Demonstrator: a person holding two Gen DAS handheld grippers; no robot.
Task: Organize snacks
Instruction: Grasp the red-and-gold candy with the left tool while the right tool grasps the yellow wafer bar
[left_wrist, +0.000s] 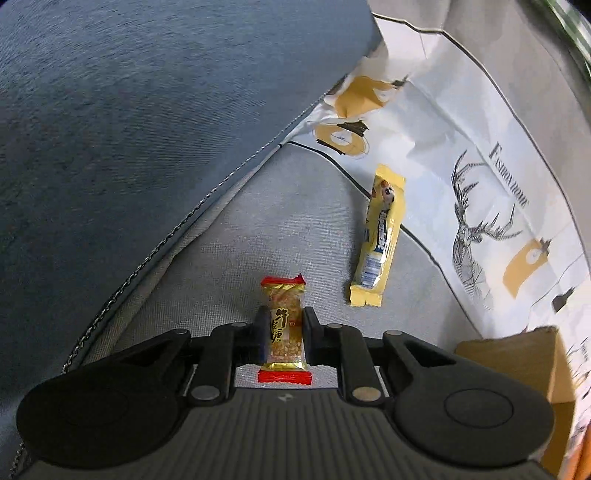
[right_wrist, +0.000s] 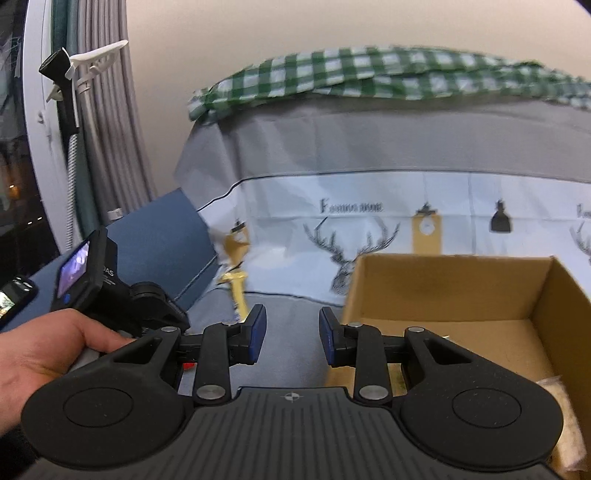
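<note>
The left claw (left_wrist: 283, 334) is gripping a small candy (left_wrist: 283, 328) in a clear wrapper with red ends, its two fingers pressing on the long sides of the wrapper. The candy is sitting lengthwise between them, one red end pointing forward and the other back toward the claw's body, over a grey bed sheet (left_wrist: 295, 206). Ahead and to the right, a long yellow snack stick (left_wrist: 378, 236) is lying flat on the same sheet, well apart from the candy, its far end reaching the white band of fabric printed with deer (left_wrist: 476, 229). A dark blue cushion (left_wrist: 129, 110) is rising along the left side. The corner of a cardboard box (left_wrist: 517, 354) is showing at the right edge.

The right claw (right_wrist: 292, 334) is standing wide, with nothing between its blue-padded fingers. It is hovering just beside the open cardboard box (right_wrist: 443, 288), which is sitting to its right on the bed; some pale packets (right_wrist: 554, 391) are lying inside near the box's right wall. A hand (right_wrist: 55, 347) is holding the left tool at the left of this view. A green checked cloth (right_wrist: 369, 70) is lying on top of the grey bedding behind.
</note>
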